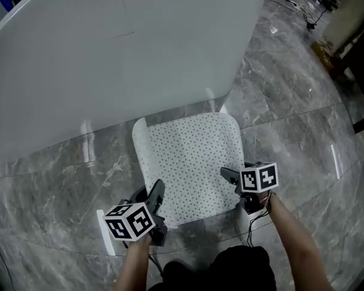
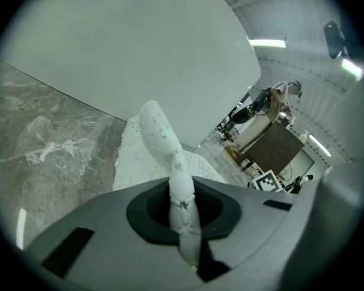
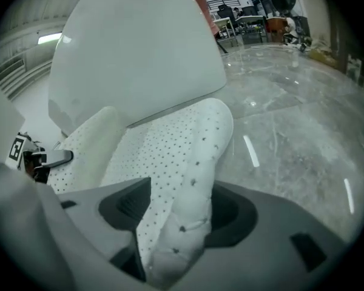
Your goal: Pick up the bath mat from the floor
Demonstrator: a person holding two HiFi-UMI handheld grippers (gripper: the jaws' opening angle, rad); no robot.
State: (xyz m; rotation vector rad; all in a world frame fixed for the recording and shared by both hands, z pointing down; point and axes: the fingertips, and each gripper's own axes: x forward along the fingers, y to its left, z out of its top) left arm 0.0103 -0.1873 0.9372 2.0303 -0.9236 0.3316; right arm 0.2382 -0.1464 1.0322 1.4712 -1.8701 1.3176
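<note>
1. The white bathtub (image 1: pixel 109 53) fills the upper left of the head view. The polished grey stone floor (image 1: pixel 291 132) takes up the rest.
2. The bath mat (image 1: pixel 188 162), white with small dark dots, sits at lower centre. Its far end lies at the foot of the bathtub and both far corners curl upward.
3. The left gripper (image 1: pixel 155 197) is at the mat's near left edge. Its fingers pinch a thin upright fold of mat.
4. The right gripper (image 1: pixel 229 174) is at the mat's right edge. Its fingers pinch a thicker rolled fold.

Probable faults:
- The left grip takes in little material, so a sharp pull could slide that fold out.
- If the mat clings to the glossy floor, the far end may resist and jerk loose.
- Unequal lifting would load one grip and sag the mat.
- The far edge may catch on the bathtub base.
</note>
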